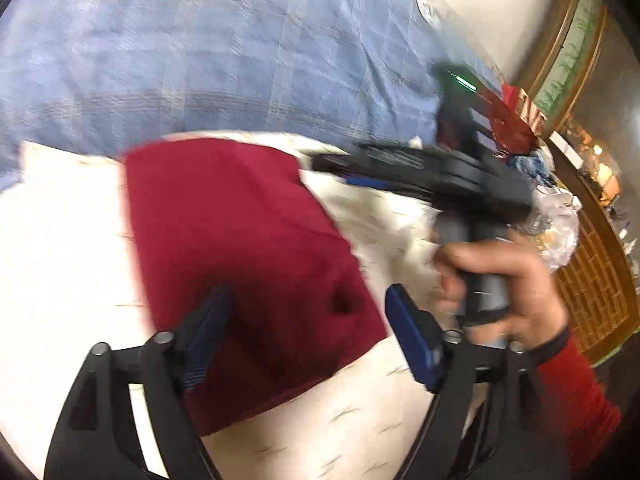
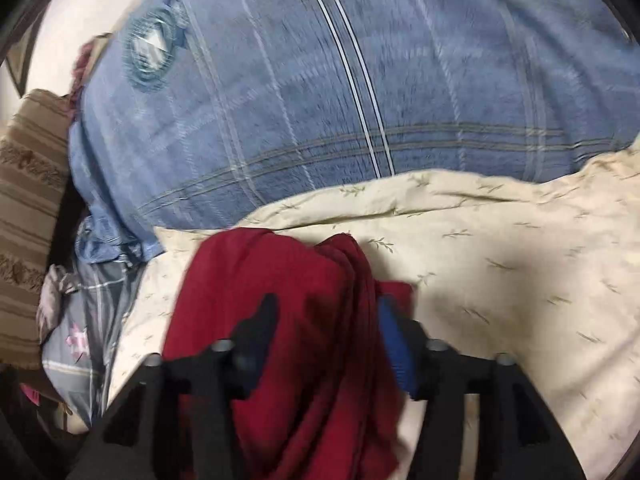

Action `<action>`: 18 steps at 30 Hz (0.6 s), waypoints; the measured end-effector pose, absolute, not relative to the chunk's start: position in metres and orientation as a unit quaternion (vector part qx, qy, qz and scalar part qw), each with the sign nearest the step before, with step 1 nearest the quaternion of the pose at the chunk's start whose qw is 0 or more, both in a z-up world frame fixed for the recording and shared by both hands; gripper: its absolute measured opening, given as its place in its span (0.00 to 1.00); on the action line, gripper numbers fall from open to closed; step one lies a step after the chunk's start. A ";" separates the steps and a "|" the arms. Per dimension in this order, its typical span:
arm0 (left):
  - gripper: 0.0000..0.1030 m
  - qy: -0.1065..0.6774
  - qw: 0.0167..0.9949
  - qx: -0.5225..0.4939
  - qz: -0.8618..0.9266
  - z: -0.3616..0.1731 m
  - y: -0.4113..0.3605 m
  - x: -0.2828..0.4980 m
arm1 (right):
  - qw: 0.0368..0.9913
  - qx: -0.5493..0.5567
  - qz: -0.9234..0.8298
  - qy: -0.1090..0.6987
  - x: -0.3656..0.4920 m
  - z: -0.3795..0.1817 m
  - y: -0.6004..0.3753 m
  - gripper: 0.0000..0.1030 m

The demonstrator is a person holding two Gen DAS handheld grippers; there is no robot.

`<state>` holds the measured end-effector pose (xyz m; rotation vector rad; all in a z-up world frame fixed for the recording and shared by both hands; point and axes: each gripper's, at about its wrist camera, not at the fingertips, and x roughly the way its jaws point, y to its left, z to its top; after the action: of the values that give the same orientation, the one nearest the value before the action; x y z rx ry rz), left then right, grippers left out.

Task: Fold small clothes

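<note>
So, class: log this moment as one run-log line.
left hand-held gripper: open above red cloth | right hand-held gripper: shut on red cloth | cream sheet beneath

A bed fills most of both views, spread with a cream sheet (image 2: 520, 248) printed with small leaf sprigs. Beyond it lies a blue plaid quilt (image 2: 304, 92) with pale crossing stripes. At the left edge of the right wrist view hangs a brown striped fabric (image 2: 28, 216). In the left wrist view a pale wall (image 1: 500, 4) rises behind the bed, beside a wooden frame with a green bamboo panel (image 1: 568, 56) and a wooden lattice panel (image 1: 600, 280); warm lamps (image 1: 600, 160) glow far right.
</note>
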<state>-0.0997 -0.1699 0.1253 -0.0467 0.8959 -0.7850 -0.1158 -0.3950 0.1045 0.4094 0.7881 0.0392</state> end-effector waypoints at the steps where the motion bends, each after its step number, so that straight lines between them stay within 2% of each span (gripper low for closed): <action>1: 0.79 0.417 0.838 -0.013 -0.353 0.125 -0.163 -0.097 | 0.903 0.196 0.026 0.380 -0.129 0.106 -0.392 0.64; 3: 0.79 0.412 0.854 0.010 -0.317 0.121 -0.149 -0.100 | 0.900 0.201 0.047 0.384 -0.148 0.104 -0.384 0.68; 7: 0.79 0.443 0.851 0.014 -0.283 0.096 -0.137 -0.098 | 0.889 0.203 0.079 0.403 -0.157 0.085 -0.361 0.66; 8: 0.79 0.446 0.849 0.011 -0.284 0.091 -0.137 -0.099 | 0.892 0.185 0.072 0.407 -0.152 0.080 -0.355 0.56; 9: 0.79 0.447 0.848 0.010 -0.284 0.087 -0.137 -0.100 | 0.895 0.169 0.058 0.410 -0.152 0.078 -0.354 0.24; 14: 0.79 0.436 0.853 0.017 -0.287 0.078 -0.136 -0.106 | 0.913 0.140 0.024 0.383 -0.184 0.082 -0.358 0.16; 18: 0.80 0.446 0.847 0.027 -0.287 0.065 -0.146 -0.096 | 0.902 0.148 0.002 0.406 -0.180 0.060 -0.365 0.20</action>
<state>-0.0959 -0.1461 0.0649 0.0580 0.9409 -0.6055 -0.1803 -0.3646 0.0595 0.3062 0.8388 0.0048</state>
